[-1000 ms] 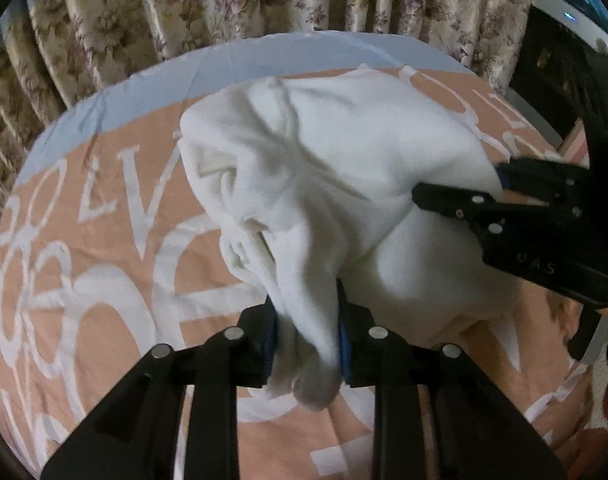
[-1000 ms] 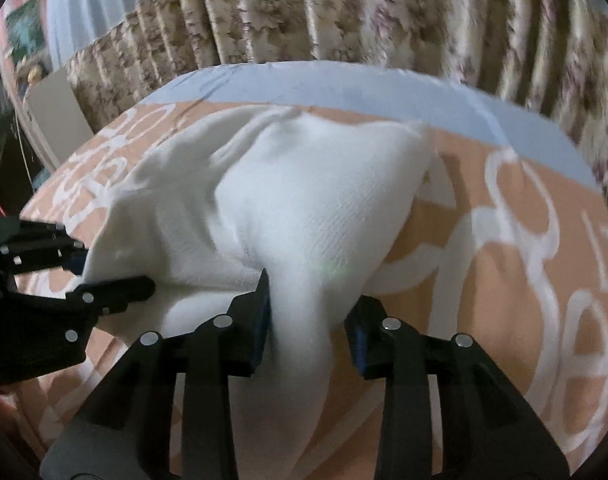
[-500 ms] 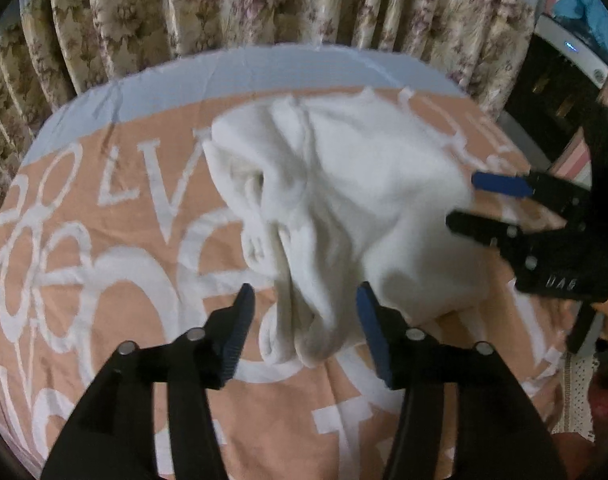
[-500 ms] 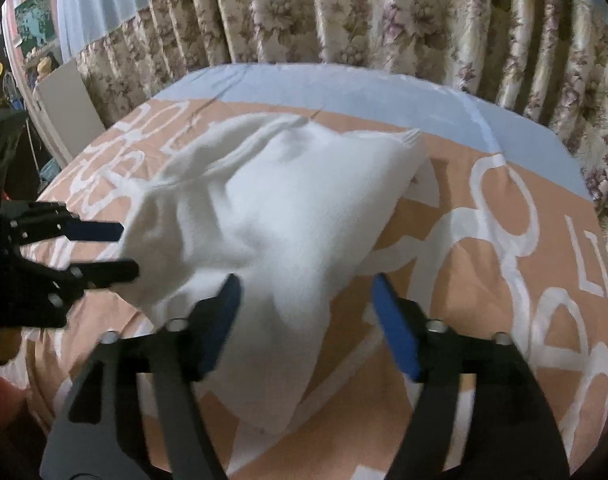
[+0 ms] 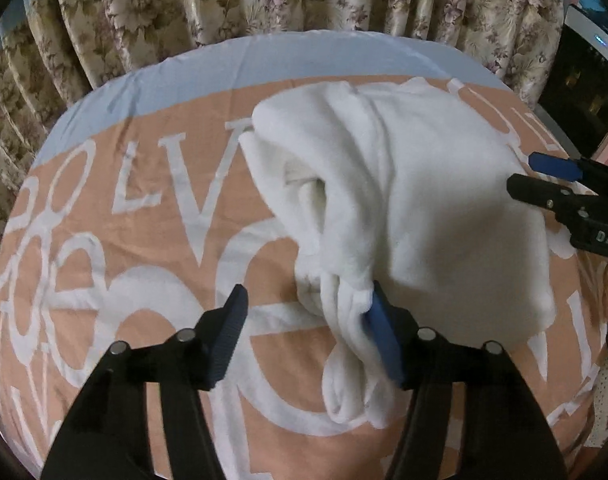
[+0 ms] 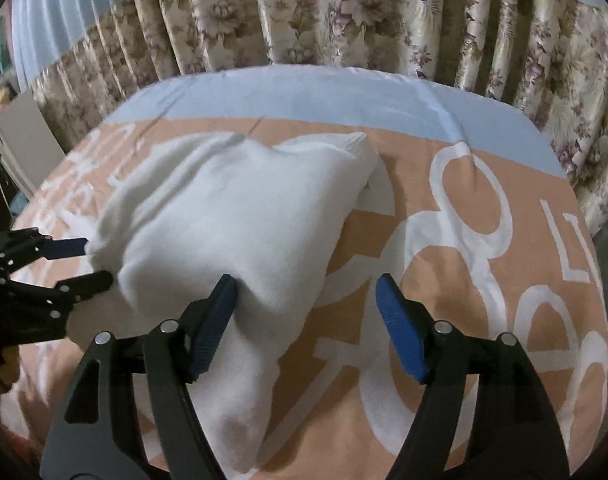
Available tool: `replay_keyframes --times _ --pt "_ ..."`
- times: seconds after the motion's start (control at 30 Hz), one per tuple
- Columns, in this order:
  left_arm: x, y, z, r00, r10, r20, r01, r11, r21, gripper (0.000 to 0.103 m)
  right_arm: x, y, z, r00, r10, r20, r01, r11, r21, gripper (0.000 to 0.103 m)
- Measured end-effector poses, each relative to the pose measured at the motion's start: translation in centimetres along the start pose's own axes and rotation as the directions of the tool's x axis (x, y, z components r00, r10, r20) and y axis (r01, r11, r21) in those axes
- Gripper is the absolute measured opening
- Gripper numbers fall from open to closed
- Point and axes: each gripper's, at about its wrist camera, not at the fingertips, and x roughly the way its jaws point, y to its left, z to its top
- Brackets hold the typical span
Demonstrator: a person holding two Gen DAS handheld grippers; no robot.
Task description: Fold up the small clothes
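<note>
A white garment [image 5: 423, 184] lies crumpled and partly folded on the peach bedspread [image 5: 144, 264] with big white letters. My left gripper [image 5: 305, 336] stands wide, its jaws closing slightly. The garment's bunched end rests against the right finger [image 5: 383, 340], and neither pad presses on it. My right gripper [image 6: 307, 326] is also wide and closing slightly. The garment [image 6: 232, 216] drapes past its left finger [image 6: 214, 324], unclamped. Each gripper shows in the other's view: the right gripper [image 5: 543, 180] at the cloth's right edge, the left gripper [image 6: 84, 260] at its left edge.
Floral curtains [image 5: 264, 0] hang close behind the bed's far edge, past a pale blue strip of sheet [image 6: 304, 92]. Dark furniture [image 5: 583, 80] stands at the right in the left wrist view. A white panel [image 6: 24, 152] stands left of the bed.
Both grippers were shut on bunches of the white garment and have let go, jaws now wide. The cloth has settled onto the bedspread, and both grippers drew back a little.
</note>
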Motion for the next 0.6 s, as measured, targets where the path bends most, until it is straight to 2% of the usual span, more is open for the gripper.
replay_keyframes --times 0.13,0.27,0.4,0.43,0.47,0.5,0.53,0.6 --pt "0.0 -0.1 -0.8 1.0 0.005 0.023 -0.006 0.999 0.036 0.063 1.0 -0.9 -0.4 1.0 0.015 -0.009 -0.015 1.0 0.014 0.077" --pt "-0.4 0.2 -0.7 0.999 -0.02 0.025 0.019 0.999 0.031 0.063 0.4 -1.2 -0.6 0.999 0.051 0.003 -0.051 0.999 0.019 0.076" --pt "-2.4 0.2 -0.4 0.999 -0.003 0.049 0.003 1.0 0.017 0.076 -1.9 -1.1 -0.9 0.992 0.115 0.047 -0.117 0.992 0.051 0.074" --pt "-3.0 0.2 -0.4 0.998 -0.002 0.057 0.001 1.0 0.014 0.076 -2.7 -1.0 -1.0 0.99 0.124 0.062 -0.127 0.99 0.056 0.074" --pt "-3.6 0.2 -0.4 0.998 -0.001 0.064 0.0 1.0 0.011 0.077 -3.6 -0.8 -1.1 0.988 0.135 0.078 -0.14 0.988 0.062 0.076" --pt "-4.3 0.3 -0.5 0.997 -0.001 0.074 0.0 1.0 0.008 0.084 -4.2 -0.6 -1.3 0.987 0.14 0.084 -0.145 0.987 0.065 0.078" --pt "-5.3 0.4 -0.6 0.996 0.008 0.092 -0.008 1.0 0.0 0.093 -4.8 -0.3 -1.4 0.987 0.135 0.09 -0.141 0.988 0.068 0.086" --pt "-7.4 0.5 -1.0 0.988 0.046 0.15 -0.044 0.999 -0.018 0.096 -6.1 0.4 -1.8 0.988 0.108 0.113 -0.116 0.991 0.072 0.097"
